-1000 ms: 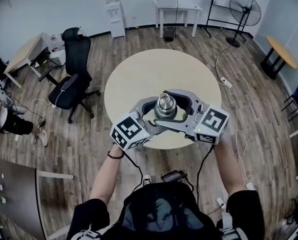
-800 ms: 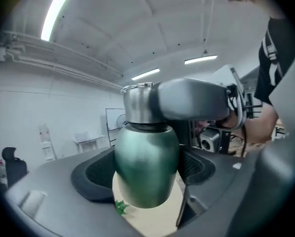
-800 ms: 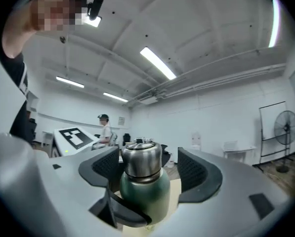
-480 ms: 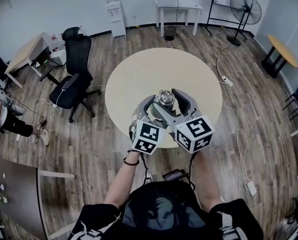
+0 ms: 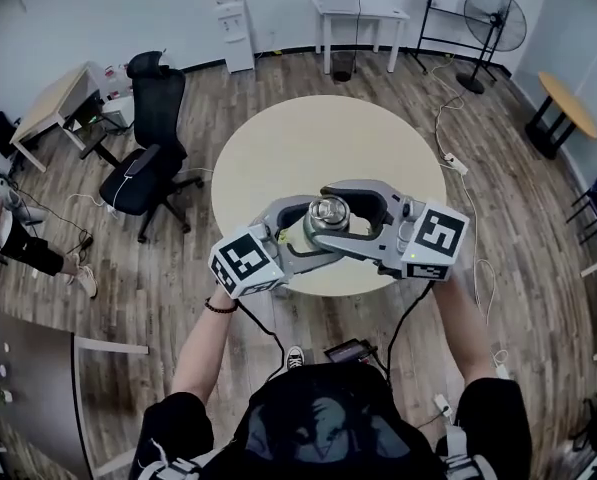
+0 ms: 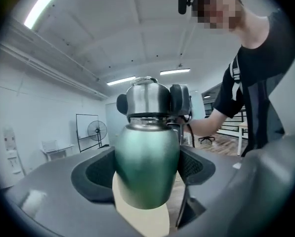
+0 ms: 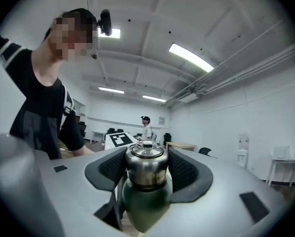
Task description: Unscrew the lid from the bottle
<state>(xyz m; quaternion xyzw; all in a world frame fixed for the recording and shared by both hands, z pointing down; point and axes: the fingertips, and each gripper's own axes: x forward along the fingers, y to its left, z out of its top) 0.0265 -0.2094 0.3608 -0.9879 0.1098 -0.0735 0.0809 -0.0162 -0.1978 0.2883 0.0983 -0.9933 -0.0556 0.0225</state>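
counter: round beige counter [image 5: 278, 148], sits below and out past both sets of fingers. Nothing rests on it as far as I can see.

left gripper: left gripper [image 6: 146, 174] comes in about level. Its fingers [image 6: 93, 177] are spread pretty wide but clamped on the bottle's body, one pad on each side, so it's carrying the whole thing.

right gripper: right gripper [image 7: 147, 174] also comes in level, from the opposite side and a bit higher up. Its fingers [image 7: 187, 174] have just been closing in, and the pads now look snug against both sides of the lid.

bottle: dark green rounded metal bottle [image 6: 147, 152], belly right between the left fingers, base hanging below them and clear of the counter.

lid: brushed steel screw lid with a small knob on top [image 7: 146, 164], between the right fingers and just above the left ones.

progress: lid's still seated on the neck, only a thin dark seam under it and no gap. Can't tell how many turns are in already. My guess is this is a fresh grab for a twist, so the unscrewing and the lift-off are all still to come.

pointing: bottle stands pretty much upright, long axis vertical and crossways to both sets of fingers, lid end up.
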